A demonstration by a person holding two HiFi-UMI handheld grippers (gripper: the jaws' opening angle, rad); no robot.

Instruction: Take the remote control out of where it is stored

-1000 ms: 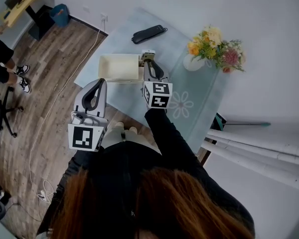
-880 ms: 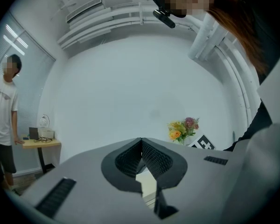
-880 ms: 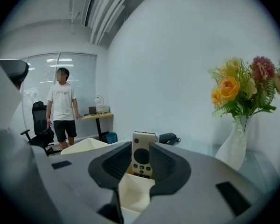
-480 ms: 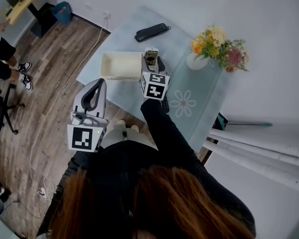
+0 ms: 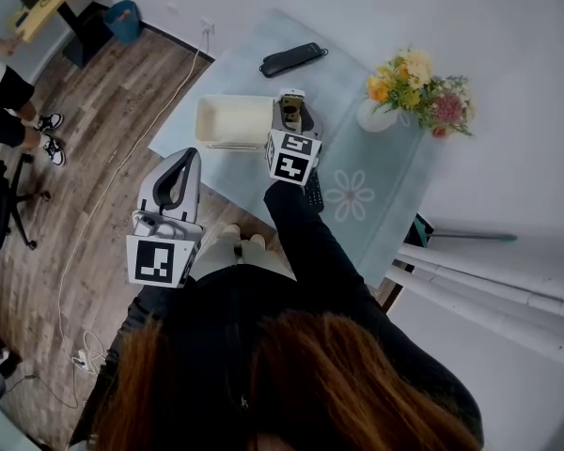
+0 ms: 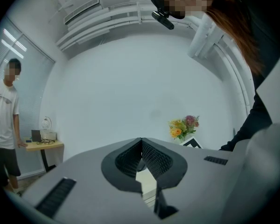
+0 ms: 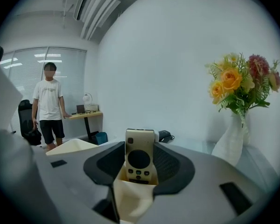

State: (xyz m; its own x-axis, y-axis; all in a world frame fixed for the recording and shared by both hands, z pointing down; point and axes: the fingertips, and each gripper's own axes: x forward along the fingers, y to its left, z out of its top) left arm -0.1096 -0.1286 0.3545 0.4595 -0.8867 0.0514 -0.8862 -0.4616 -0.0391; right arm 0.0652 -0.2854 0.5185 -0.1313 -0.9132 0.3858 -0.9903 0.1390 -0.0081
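No word, number or brand is legible anywhere. The only printed signs are black-and-white square code markers. One is on the left cube (image 5: 160, 259), at seven o'clock in the head view, and others are on the right cube (image 5: 293, 158), toward twelve. The remote control (image 7: 140, 160) has buttons with no readable print.

The left tool (image 5: 182, 154) is held close to the body, level and pointing to 12 o'clock, with its jaws shut together on nothing. At its 1 o'clock the right arm (image 5: 305, 238), in a black sleeve, stretches forward. The right tool (image 5: 291, 111) tips slightly downward. Its jaws have just been closing, and its pads lie against both sides of the remote control (image 7: 140, 160) standing between them.
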